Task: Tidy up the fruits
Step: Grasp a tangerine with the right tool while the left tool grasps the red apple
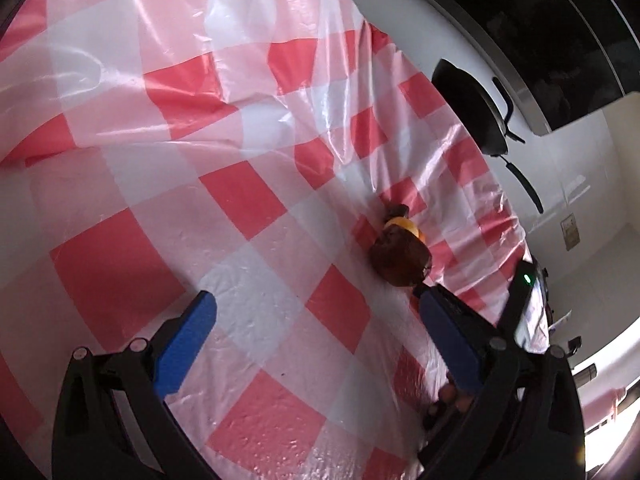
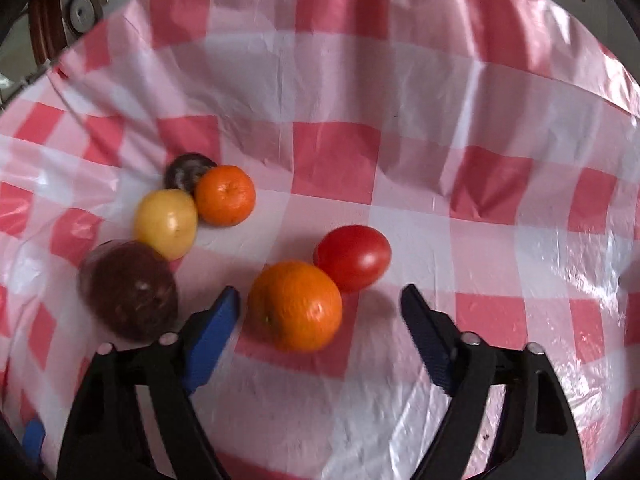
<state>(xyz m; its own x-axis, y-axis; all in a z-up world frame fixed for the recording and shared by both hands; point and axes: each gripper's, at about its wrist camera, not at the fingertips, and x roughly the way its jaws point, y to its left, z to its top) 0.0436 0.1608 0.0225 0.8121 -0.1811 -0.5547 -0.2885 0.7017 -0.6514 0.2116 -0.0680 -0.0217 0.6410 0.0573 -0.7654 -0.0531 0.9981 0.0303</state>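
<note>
Checked cloth [image 2: 332,152] covers the table. Big orange [image 2: 298,306] lies between the right gripper [image 2: 320,300]'s spread, untouching fingers, touching the tomato [image 2: 354,256], whose long axis runs sideways. Left gripper [image 1: 316,304] is released, empty.

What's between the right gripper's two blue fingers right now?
In the right wrist view, the large round orange sits between the open right gripper's fingers, nearer one finger, untouched.

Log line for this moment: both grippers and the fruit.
left gripper: open, empty | right gripper: open around large orange, pads not touching | red tomato: touching orange, behind it | tablecloth: six fruits loose
</note>
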